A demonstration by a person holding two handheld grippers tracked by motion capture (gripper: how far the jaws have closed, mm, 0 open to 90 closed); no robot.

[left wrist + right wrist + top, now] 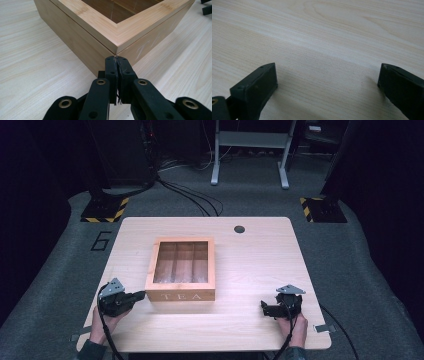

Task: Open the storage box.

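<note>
A wooden tea box point(180, 296) with a clear window lid and "TEA" on its front stands closed on the light wooden table point(255, 270). My left gripper point(141, 296) lies at the box's front left corner. In the left gripper view its jaws point(116, 60) are shut flat against each other with nothing between them, their tips right at the corner seam under the lid of the box point(100, 30). My right gripper point(263, 309) rests near the table's front right, apart from the box. Its jaws point(327, 75) stand wide open over bare wood.
A round cable hole point(239, 229) sits near the table's far edge. Beyond the table are a grey floor with cables point(190, 195), two stands with yellow-black bases point(105, 210), and a white desk frame point(250, 150). A hand holds each gripper at the near edge.
</note>
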